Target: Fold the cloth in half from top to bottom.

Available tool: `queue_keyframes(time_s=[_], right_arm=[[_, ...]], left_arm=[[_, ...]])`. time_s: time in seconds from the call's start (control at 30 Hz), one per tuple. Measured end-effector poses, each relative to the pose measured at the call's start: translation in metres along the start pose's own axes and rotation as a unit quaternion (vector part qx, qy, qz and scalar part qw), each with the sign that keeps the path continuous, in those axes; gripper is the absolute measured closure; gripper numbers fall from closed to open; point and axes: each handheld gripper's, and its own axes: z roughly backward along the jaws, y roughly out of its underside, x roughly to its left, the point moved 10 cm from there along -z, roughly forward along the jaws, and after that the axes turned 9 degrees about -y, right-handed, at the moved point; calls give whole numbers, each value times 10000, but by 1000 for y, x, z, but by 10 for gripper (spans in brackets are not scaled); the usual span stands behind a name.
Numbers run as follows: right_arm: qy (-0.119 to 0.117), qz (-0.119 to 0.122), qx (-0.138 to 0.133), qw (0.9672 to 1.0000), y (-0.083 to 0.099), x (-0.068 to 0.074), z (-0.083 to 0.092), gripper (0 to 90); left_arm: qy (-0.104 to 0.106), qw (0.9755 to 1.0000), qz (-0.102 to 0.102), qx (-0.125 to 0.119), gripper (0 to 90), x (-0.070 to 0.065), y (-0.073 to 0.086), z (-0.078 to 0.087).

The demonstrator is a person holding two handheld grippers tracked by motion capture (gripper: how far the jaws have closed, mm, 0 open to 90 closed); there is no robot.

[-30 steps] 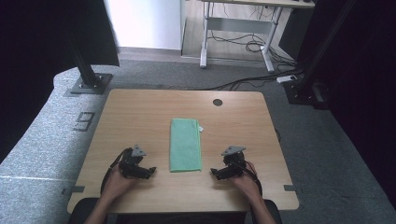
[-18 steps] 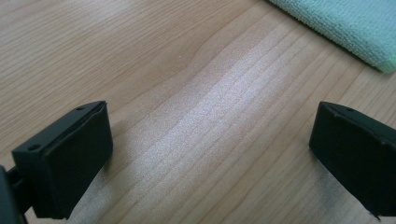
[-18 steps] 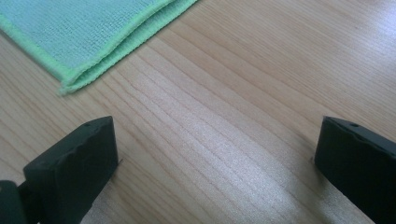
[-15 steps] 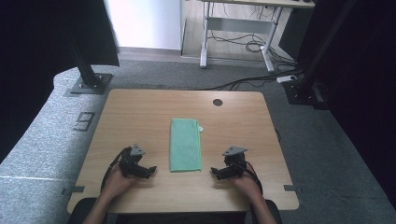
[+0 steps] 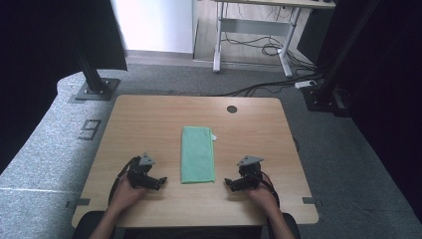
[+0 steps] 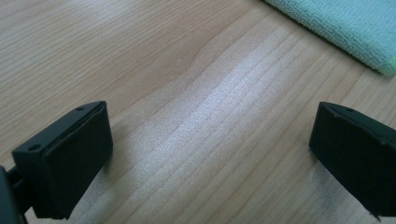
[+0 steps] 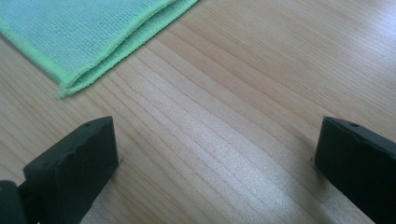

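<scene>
High view: a folded green cloth (image 5: 198, 154) is seen lying flat at the middle of the wooden table (image 5: 149, 119) (its long side running from 12 to 6 o'clock). At its 8 o'clock the left gripper (image 5: 160, 181) is held, at its 4 o'clock the right gripper (image 5: 229, 183). Both pairs of jaws are spread wide over bare wood, with nothing held, near the cloth's corners.

Item we log: one green cloth (image 5: 197, 154), microfibre weave, folded into a long narrow rectangle with layered, stitched edges. We find it lying flat at the middle of the wooden table (image 5: 149, 119), long side running away from the person, small white tag at its far right corner
</scene>
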Motion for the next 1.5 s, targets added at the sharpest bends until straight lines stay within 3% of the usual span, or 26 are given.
queue_keyframes(time_s=[0.27,0.57,1.0,1.23,1.4,1.5], right_arm=[[6,-29,78,10000,-2,0,-1,0],[-65,-43,54,10000,-11,3,-3,0],[-265,-96,-16,9996,-39,15,-16,0],[-188,-26,62,9998,-56,17,-33,0],[6,25,277,9996,-53,14,-45,0],[16,11,309,9995,-48,14,-47,0]], left_arm=[[-57,9999,51,78,0,0,-3,-2],[-25,9998,-117,139,0,-12,-10,-4],[47,9999,18,-164,0,-14,-46,-6],[50,9999,49,-155,0,-19,-64,-28],[-8,9999,-111,69,0,-28,-59,-44],[-7,9999,-59,83,0,-29,-58,-44]])
